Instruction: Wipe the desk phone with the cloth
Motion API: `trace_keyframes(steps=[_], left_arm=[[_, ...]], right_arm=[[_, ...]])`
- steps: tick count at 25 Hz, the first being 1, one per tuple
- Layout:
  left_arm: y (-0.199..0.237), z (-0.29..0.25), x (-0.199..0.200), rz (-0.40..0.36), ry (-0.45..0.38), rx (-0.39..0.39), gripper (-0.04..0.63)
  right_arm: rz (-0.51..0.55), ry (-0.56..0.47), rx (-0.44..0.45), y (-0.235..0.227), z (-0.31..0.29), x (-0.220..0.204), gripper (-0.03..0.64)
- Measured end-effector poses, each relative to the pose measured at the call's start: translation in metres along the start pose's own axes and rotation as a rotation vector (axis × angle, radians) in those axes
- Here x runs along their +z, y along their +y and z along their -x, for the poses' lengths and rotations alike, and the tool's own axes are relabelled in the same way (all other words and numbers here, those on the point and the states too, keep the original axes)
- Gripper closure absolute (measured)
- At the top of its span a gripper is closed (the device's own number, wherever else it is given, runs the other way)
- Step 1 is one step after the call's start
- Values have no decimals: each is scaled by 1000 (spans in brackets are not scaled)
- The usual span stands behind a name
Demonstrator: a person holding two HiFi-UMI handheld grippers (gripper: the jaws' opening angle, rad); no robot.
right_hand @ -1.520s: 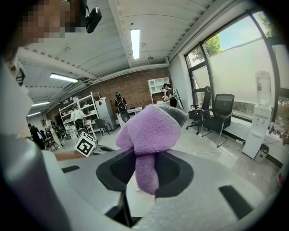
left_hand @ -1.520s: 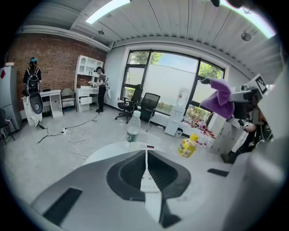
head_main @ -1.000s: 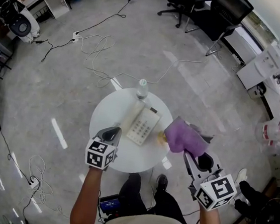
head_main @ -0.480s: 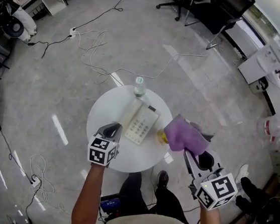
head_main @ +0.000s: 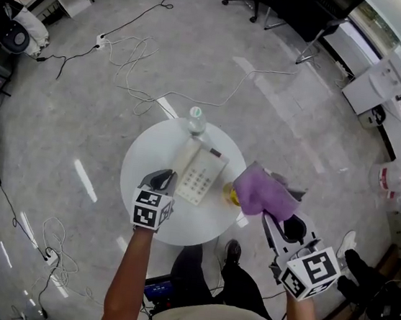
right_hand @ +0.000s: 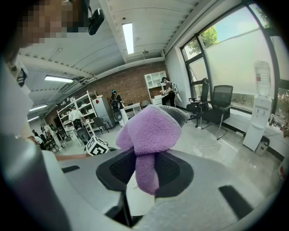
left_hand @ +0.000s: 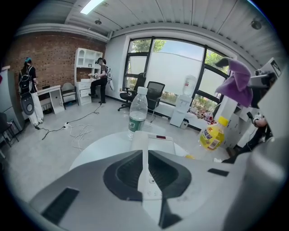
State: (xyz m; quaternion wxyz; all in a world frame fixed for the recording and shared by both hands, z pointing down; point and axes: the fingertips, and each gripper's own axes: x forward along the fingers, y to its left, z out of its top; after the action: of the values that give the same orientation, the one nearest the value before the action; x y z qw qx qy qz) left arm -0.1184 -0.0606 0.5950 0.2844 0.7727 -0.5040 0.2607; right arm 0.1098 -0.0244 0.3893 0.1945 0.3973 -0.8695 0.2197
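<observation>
the clear water bottle (head_main: pixel 197 119) stands upright at the far edge of the round white table (head_main: pixel 145 163), cap on; how full it is i cannot tell. a small yellow bottle (head_main: pixel 233 194) with a yellow cap stands at the table's right edge. the desk phone (head_main: pixel 199 175) lies between them in the middle of the table, handset along its left side.

my left gripper (head_main: pixel 159 180) is clenched on nothing, over the table's near part, just left of the phone. my right gripper (head_main: pixel 272 216) grasps the purple cloth (head_main: pixel 260 190), which bunches up above the jaws, out past the table's right edge near the yellow bottle.

cables (head_main: pixel 135 68) sprawl over the floor beyond the table, and office chairs (head_main: pixel 305 16) stand further off.

the water bottle has a green label and the yellow one a red-printed label; both are too small to read.
</observation>
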Motion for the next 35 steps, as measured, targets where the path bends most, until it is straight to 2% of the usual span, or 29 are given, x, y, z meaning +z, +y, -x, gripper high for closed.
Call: trace_keyframes(steps=[14, 17, 20, 27, 35], left_arm=[[6, -19, -10, -8, 27, 10, 578], [4, -24, -14, -4, 40, -2, 520], [3, -29, -20, -3, 55, -6, 496], [5, -45, -33, 3, 107, 14, 383], [10, -61, -44, -25, 165, 40, 344]], right_arm=[[-6, 17, 2, -1, -8, -6, 514], [-8, 21, 4, -2, -8, -9, 514], [-9, 27, 4, -2, -9, -12, 512], [-19, 46, 5, -7, -14, -23, 512], [-27, 61, 9, -11, -19, -30, 511]])
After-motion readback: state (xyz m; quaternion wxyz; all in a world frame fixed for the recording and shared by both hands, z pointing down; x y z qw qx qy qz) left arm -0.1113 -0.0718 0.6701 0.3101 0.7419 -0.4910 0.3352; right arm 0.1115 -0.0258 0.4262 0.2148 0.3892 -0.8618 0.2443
